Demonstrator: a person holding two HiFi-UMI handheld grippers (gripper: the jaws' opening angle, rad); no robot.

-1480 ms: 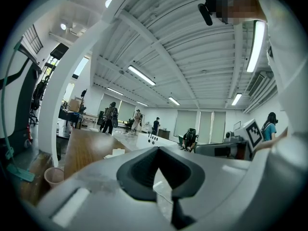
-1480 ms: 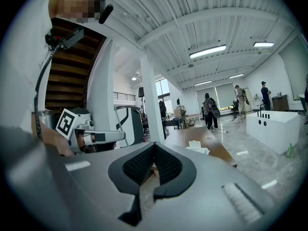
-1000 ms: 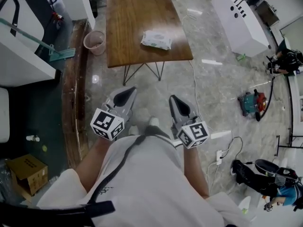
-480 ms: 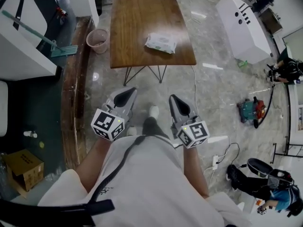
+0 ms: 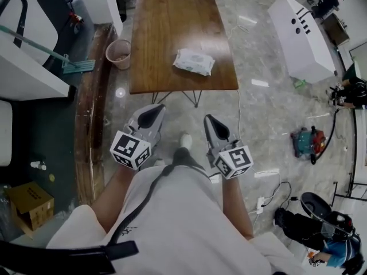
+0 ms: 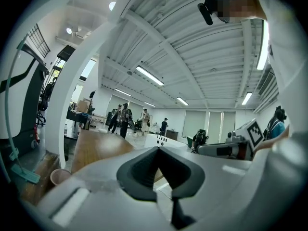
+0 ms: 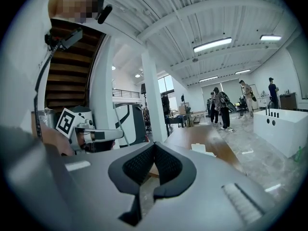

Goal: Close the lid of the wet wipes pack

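Note:
The wet wipes pack (image 5: pixel 194 62), white with green print, lies on the right half of a brown wooden table (image 5: pixel 166 22) ahead of me. The right gripper view shows the pack (image 7: pixel 202 149) small on the tabletop (image 7: pixel 190 134); whether its lid is up I cannot tell. My left gripper (image 5: pixel 150 114) and right gripper (image 5: pixel 211 125) are held level side by side in front of my body, over the floor and well short of the table. Both are shut with nothing between the jaws. The left gripper (image 6: pixel 156 150) looks along the table's left part (image 6: pixel 94 146).
A pink bin (image 5: pixel 117 51) stands on the floor by the table's left side, with a mop (image 5: pixel 71 65) beyond it. A white cabinet (image 5: pixel 304 30) stands at the right. A cable, a red and green tool (image 5: pixel 304 137) and a cardboard box (image 5: pixel 26 202) lie on the floor.
The table and the pack have drawn nearer in the head view as I walk forward. Both grippers keep the same shut pose in front of me.

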